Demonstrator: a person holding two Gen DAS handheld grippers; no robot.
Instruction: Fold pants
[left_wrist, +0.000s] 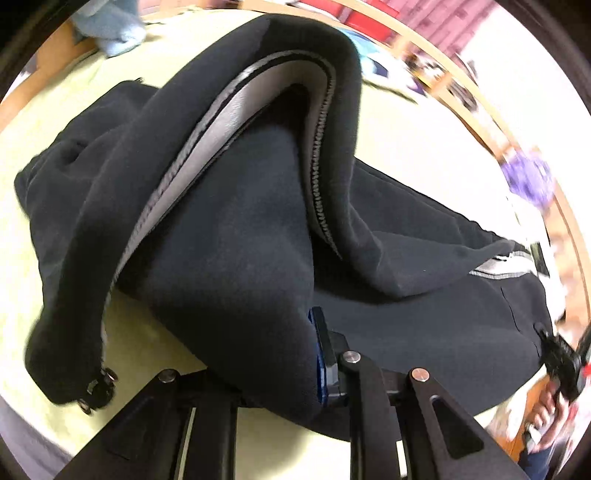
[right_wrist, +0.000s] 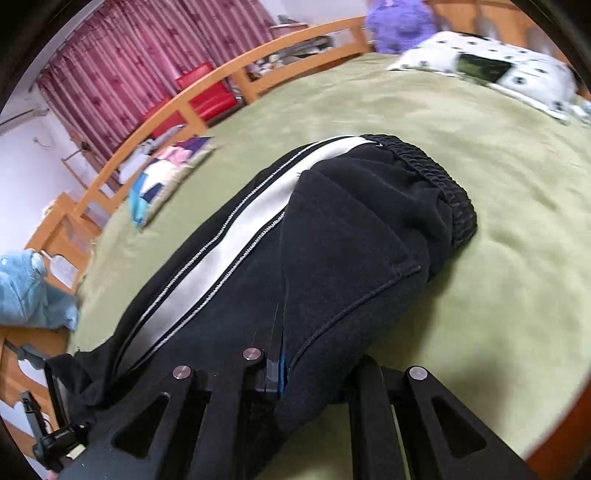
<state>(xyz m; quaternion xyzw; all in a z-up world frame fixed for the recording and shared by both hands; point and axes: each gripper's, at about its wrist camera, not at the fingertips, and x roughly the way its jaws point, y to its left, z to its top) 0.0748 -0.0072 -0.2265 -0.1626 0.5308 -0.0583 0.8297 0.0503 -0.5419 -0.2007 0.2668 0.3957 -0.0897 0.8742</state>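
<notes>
Black pants (left_wrist: 236, 236) with a pale side stripe (left_wrist: 225, 110) hang in a raised fold over the green bed. My left gripper (left_wrist: 295, 339) is shut on a bunch of the dark cloth; only its blue-padded finger (left_wrist: 320, 350) shows, the other is hidden under the fabric. A leg end with snaps (left_wrist: 98, 387) droops at the lower left. In the right wrist view the pants (right_wrist: 351, 240) stretch away to the ribbed waistband (right_wrist: 443, 181), with the stripe (right_wrist: 236, 236) along the left. My right gripper (right_wrist: 279, 343) is shut on the cloth, its fingers pressed together.
A green blanket (right_wrist: 498, 258) covers the bed, with a wooden rail (right_wrist: 207, 88) around it. A blue cloth (right_wrist: 26, 291), a colourful flat item (right_wrist: 166, 173), a spotted pillow (right_wrist: 480, 62) and a purple plush toy (right_wrist: 399, 22) lie near the edges. A person's hand (left_wrist: 550, 410) holds the other gripper.
</notes>
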